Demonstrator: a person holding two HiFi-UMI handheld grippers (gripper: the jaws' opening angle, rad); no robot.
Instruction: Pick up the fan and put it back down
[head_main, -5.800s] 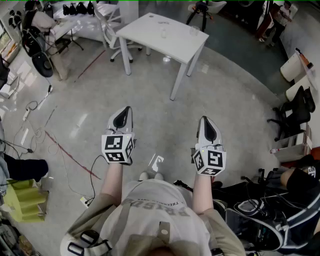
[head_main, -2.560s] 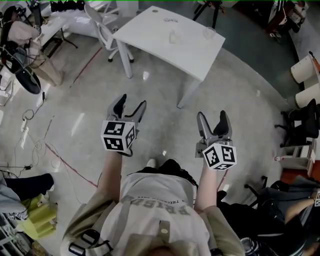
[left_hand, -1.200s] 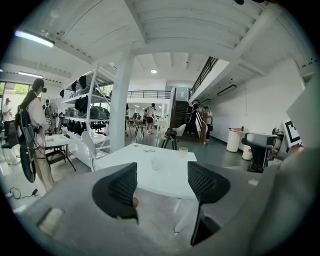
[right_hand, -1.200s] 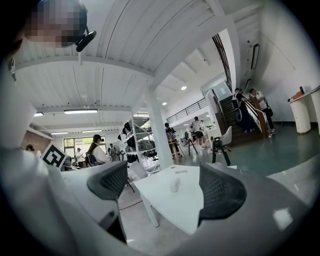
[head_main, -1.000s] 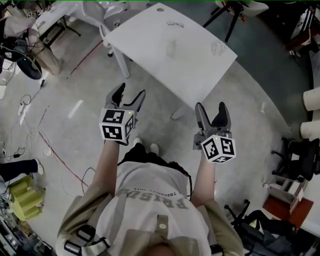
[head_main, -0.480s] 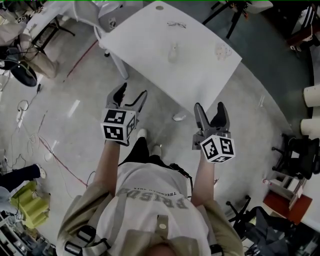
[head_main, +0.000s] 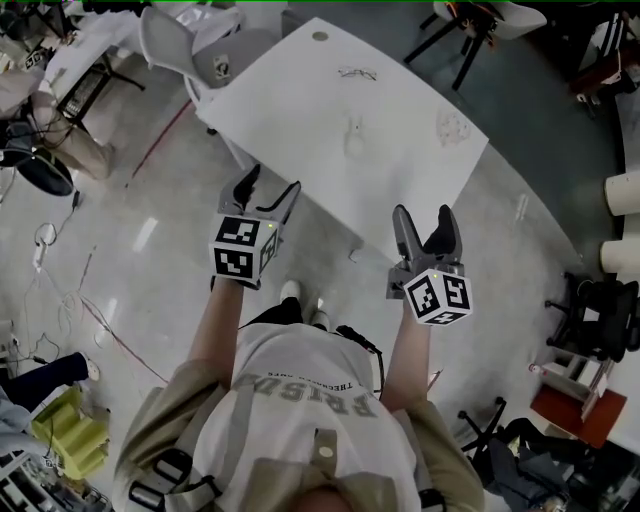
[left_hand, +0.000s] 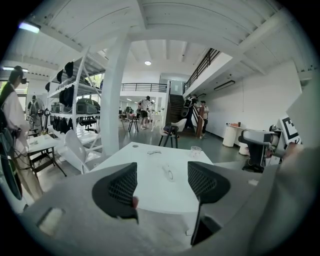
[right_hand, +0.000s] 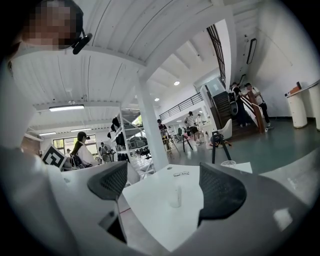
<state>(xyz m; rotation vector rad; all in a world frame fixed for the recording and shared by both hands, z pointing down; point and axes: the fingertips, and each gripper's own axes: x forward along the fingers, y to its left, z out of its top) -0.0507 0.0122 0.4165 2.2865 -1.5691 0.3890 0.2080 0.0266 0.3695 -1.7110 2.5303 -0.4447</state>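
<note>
While left tool (head_main: 271, 181) and right tool (head_main: 424, 213) gape empty, a smooth white rectangular table (head_main: 300, 110) lies ahead.

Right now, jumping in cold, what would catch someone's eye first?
The white table fills the middle, with a small pale object, eyeglasses and a clear cup on it. At its near edge, the left gripper and right gripper are held side by side, jaws apart and empty.

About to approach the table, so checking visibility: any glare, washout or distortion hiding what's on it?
Head view: the white table is bright, so the small pale object barely contrasts. Left gripper view and right gripper view: strong fisheye bending and a dark round border; the object is faint there too.
</note>
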